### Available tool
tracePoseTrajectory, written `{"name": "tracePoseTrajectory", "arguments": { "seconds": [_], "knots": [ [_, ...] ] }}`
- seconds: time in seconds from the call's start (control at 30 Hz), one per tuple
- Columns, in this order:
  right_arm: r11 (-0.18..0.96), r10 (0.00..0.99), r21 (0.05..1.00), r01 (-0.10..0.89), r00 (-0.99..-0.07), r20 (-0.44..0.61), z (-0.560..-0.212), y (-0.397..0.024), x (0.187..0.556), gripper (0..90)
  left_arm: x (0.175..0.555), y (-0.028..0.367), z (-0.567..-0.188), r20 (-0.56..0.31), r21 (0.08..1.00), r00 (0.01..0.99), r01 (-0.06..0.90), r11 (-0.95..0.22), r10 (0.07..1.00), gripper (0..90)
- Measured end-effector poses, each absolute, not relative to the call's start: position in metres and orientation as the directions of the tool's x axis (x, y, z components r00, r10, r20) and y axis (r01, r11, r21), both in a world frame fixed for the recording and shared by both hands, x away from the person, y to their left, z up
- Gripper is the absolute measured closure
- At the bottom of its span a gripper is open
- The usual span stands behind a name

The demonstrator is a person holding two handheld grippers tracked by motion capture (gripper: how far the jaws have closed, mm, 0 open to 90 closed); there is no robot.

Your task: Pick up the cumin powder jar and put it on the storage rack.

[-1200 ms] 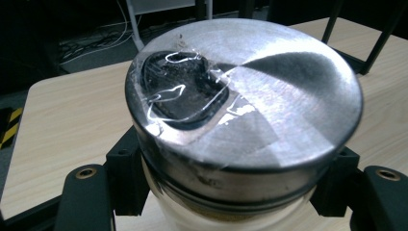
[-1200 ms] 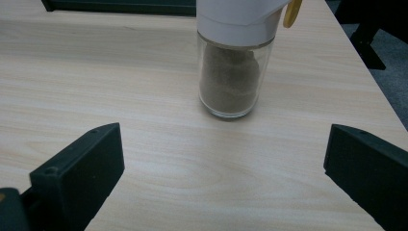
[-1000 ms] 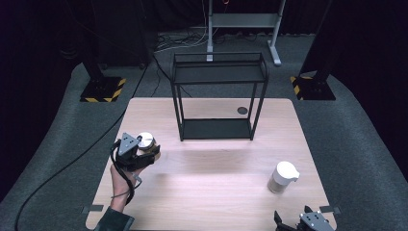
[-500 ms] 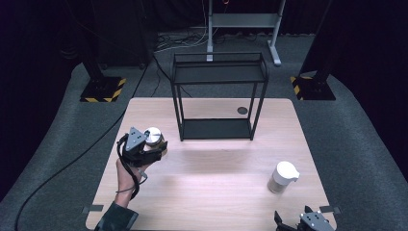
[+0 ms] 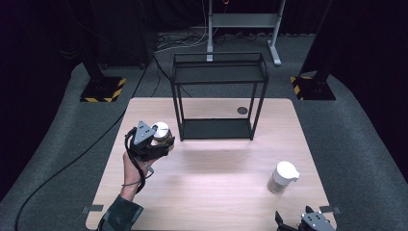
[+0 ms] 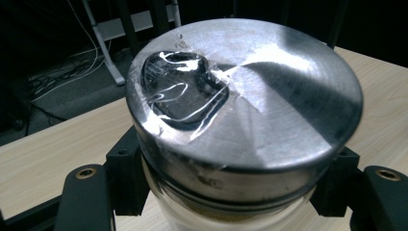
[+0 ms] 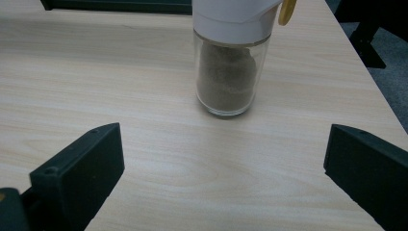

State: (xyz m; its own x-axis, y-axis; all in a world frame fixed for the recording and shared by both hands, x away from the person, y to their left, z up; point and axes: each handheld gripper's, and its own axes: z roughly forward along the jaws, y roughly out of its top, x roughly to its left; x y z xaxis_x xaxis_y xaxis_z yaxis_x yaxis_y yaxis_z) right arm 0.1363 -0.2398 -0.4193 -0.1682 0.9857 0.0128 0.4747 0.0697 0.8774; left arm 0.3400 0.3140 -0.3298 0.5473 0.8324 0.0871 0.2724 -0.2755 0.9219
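We've got the left gripper [image 5: 155, 143] with its jaws clamped on a metal-lidded jar [image 6: 243, 103], held above the tabletop [image 5: 211, 178] just left of the black wire shelf [image 5: 217, 96]; our right gripper [image 7: 223, 168] gapes wide before a spice jar [image 7: 230, 62].

A small jar [image 6: 240, 120] is sitting between the black jaws of the left gripper [image 5: 153, 144], which are pressing on its two sides. It is standing upright. Its lid is round, shiny and silver, with a dark dent at one side and clear tape lying over the dent. Under the lid, the jar's body is looking pale and whitish. In the high view, the jar [image 5: 160, 130] is showing over the left part of the worktop [image 5: 216, 192].
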Motion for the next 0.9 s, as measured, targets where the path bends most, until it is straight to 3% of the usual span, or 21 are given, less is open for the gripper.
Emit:
{"name": "tracePoseTrajectory", "arguments": {
  "seconds": [0.9],
  "knots": [
    [0.072, 0.986, 0.879, 0.472, -0.166, 0.008, -0.418, -0.241, 0.134, 0.0, 0.367, 0.292, -0.308, 0.111, 0.910, 0.604, 0.258, -0.326, 0.790, 30.7]
  ]
}}
